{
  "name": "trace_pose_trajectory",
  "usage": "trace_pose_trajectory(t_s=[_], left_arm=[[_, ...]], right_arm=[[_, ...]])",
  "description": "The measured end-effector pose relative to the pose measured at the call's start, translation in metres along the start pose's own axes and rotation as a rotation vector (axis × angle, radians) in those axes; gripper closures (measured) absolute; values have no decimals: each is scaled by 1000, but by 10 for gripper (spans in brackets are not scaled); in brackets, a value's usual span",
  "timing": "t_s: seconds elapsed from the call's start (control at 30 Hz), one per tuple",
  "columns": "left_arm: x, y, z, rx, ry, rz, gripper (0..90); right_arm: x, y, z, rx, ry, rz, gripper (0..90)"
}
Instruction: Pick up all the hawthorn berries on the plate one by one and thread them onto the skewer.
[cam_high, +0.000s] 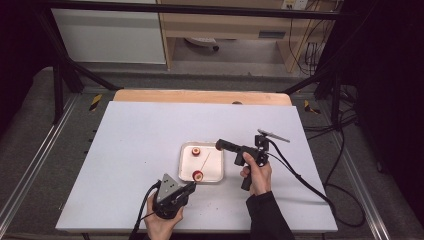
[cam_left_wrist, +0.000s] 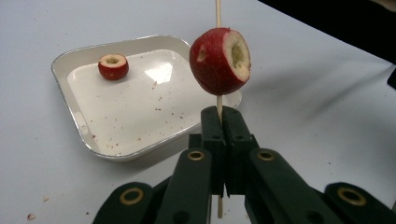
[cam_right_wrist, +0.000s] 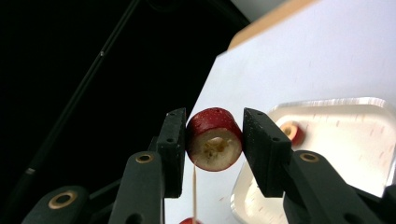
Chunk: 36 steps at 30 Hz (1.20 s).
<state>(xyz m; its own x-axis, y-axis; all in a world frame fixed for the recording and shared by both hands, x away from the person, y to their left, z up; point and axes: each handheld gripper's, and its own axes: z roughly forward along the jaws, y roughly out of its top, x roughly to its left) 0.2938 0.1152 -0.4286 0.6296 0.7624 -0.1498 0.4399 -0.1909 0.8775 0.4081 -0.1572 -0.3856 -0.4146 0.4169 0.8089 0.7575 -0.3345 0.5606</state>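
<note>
My left gripper (cam_left_wrist: 222, 112) is shut on a thin wooden skewer (cam_left_wrist: 217, 11) that stands upright. A red cored fruit piece (cam_left_wrist: 219, 60) is threaded on the skewer just above the jaws. In the high view the left gripper (cam_high: 189, 186) sits at the front edge of the white tray (cam_high: 215, 172), with the skewered fruit (cam_high: 198, 175) over it. My right gripper (cam_right_wrist: 214, 135) is shut on a second cored fruit piece (cam_right_wrist: 215, 140), held above the skewer's tip (cam_right_wrist: 194, 186). A third piece (cam_left_wrist: 113, 66) lies in the tray (cam_left_wrist: 74, 116).
The tray stands in the middle of a white tabletop (cam_high: 140, 150), with small red crumbs in it. A wooden strip (cam_high: 200, 96) runs along the table's far edge. Black cables (cam_high: 310, 180) trail from the right gripper (cam_high: 219, 145) over the right side.
</note>
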Motion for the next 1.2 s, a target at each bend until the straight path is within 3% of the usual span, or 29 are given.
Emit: trace_pose_trajectory(t_s=[0.1, 0.6, 1.2], left_arm=[[-4, 1, 4, 7, -14, -9, 889], [-9, 0, 7, -27, -16, -13, 888], [-10, -4, 4, -69, -25, -5, 887]], right_arm=[[0, -3, 0, -17, 24, -75, 614], [2, -7, 0, -15, 74, -44, 614], [3, -5, -2, 3, 86, -10, 614]])
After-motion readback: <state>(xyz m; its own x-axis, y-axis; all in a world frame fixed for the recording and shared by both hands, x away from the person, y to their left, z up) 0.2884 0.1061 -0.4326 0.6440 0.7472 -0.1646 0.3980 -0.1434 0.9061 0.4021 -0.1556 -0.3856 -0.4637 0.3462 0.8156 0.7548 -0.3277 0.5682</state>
